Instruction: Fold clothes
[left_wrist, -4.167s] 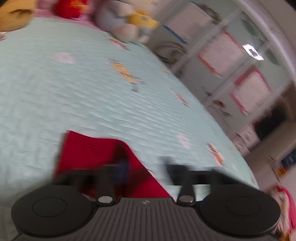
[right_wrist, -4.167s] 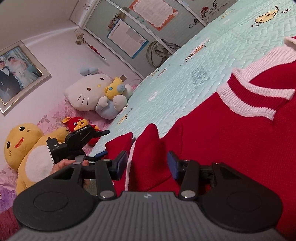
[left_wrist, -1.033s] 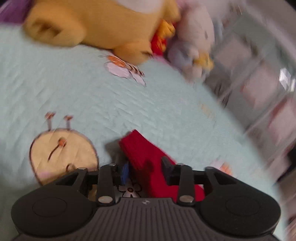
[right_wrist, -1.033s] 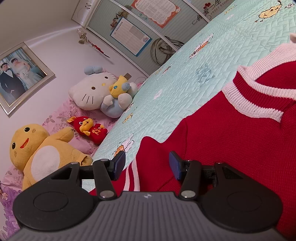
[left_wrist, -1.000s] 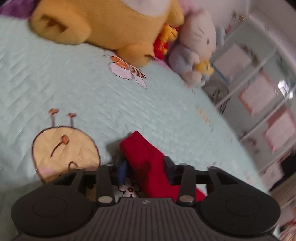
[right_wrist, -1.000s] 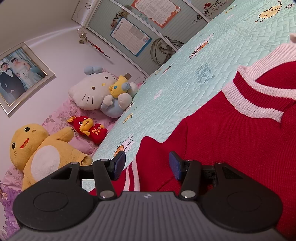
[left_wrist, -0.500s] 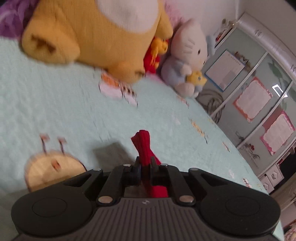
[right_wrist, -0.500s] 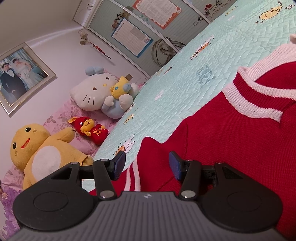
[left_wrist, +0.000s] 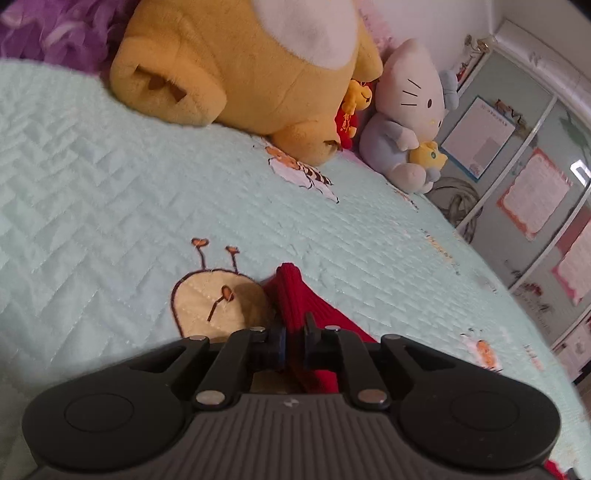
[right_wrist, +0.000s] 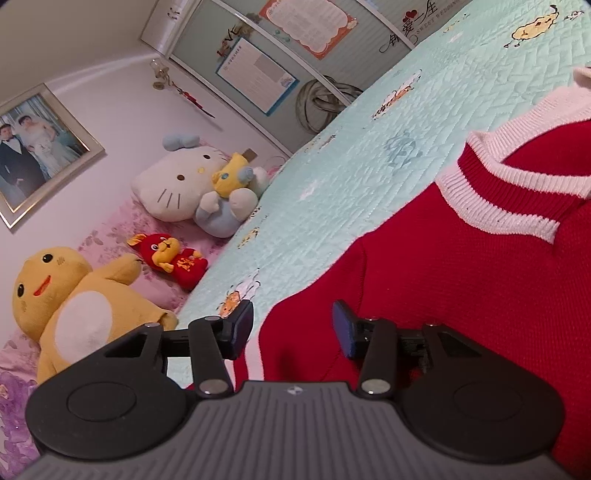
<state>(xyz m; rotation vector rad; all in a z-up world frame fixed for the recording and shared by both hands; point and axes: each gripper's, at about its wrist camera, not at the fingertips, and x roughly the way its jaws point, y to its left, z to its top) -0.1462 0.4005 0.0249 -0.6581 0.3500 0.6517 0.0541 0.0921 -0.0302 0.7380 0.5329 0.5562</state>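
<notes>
1. A red sweater (right_wrist: 461, 288) with white trim is lying on a pale green quilted bed (left_wrist: 110, 192); in the right wrist view it is filling the lower right of the frame.
2. The left hand-held gripper (left_wrist: 293, 341) is clenching a narrow red strip of the sweater, seemingly a sleeve end (left_wrist: 291, 291), at the bottom centre of its view.
3. That strip is running straight up the frame from the pinch, so its long axis is lying along the fingers and its tip is pointing away from the camera.
4. The right hand-held gripper (right_wrist: 293, 328) is sitting released, with a wide gap between its fingers, at the bottom centre of its view.
5. A red fold with a white stripe is lying in that gap, nearer the right-hand finger; whether either finger is touching the cloth is unclear.
6. The body of the sweater is spreading away to the upper right of the right gripper, so any fold across it looks likely to travel that way.
7. The left hand is the one already gripping cloth.
8. Stuffed toys (right_wrist: 192, 188) are sitting at the head of the bed, well apart from the sweater.
</notes>
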